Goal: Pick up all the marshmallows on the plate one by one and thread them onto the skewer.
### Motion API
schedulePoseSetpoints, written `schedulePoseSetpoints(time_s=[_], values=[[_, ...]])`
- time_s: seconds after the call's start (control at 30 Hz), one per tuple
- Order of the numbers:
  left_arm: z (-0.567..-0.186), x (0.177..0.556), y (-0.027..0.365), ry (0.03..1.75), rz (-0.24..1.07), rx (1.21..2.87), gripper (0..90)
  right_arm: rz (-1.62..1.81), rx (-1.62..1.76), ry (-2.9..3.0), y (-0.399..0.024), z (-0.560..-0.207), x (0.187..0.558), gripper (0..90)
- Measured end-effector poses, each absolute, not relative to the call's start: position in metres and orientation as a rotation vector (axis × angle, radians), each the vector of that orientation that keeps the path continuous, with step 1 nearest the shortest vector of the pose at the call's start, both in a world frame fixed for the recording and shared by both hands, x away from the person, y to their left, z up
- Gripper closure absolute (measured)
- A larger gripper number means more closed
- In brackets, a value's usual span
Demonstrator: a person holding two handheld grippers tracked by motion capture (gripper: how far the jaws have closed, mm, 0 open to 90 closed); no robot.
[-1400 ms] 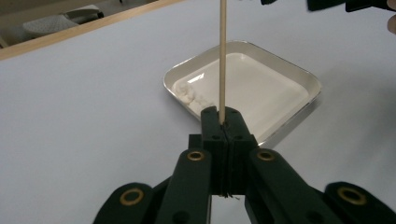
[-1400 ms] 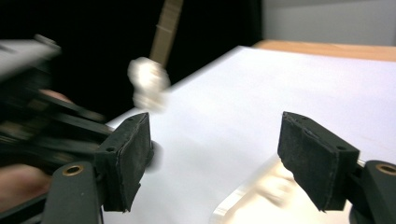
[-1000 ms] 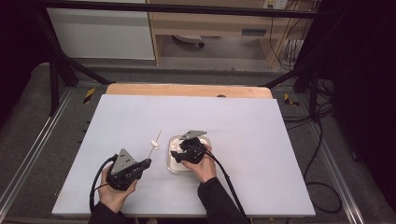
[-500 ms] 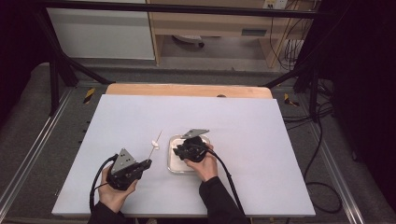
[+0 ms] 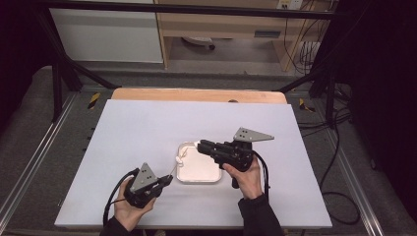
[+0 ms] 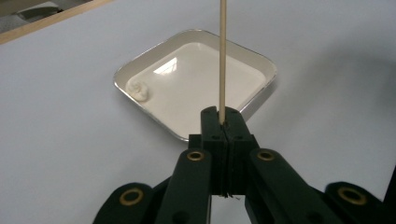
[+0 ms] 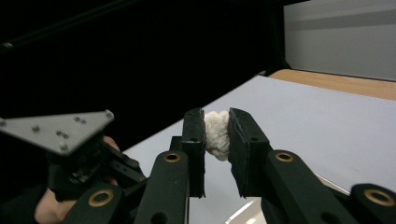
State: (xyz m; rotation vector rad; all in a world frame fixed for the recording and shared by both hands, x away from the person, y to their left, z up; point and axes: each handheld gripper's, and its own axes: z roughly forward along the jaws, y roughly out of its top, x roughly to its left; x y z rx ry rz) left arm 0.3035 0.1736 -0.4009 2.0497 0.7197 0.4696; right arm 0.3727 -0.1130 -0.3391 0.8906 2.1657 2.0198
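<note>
A white square tray (image 5: 206, 174) sits at the table's front middle, seen also as the tray (image 6: 261, 86) in the left gripper view. One small white doughy lump (image 6: 139, 88) lies in its corner. My left gripper (image 5: 168, 179) is shut on a thin wooden skewer (image 6: 222, 60), which slants up over the tray's left edge as the skewer (image 5: 178, 163). My right gripper (image 5: 200, 144) hovers over the tray's far edge, shut on another white lump (image 7: 216, 133). The right gripper view also has the left gripper's grey plate (image 7: 56, 130) and hand at its left.
The table top (image 5: 147, 123) is pale grey with a wooden strip (image 5: 196, 94) along its far edge. Metal rails (image 5: 39, 147) run down both sides, and cables (image 5: 339, 147) hang off to the right.
My right gripper has risen from the tray and shifted right with a white lump in its jaws. My left gripper moved right, bringing the skewer over the tray's left edge.
</note>
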Motion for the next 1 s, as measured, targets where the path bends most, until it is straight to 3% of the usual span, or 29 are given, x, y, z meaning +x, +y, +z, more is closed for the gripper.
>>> schedulePoseSetpoints(time_s=[1.0], values=[[-0.404, 0.298, 0.165, 0.645, 0.556, 2.146, 89.5, 1.895, 0.880, 2.381, -0.086, -0.349, 0.371, 82.3]])
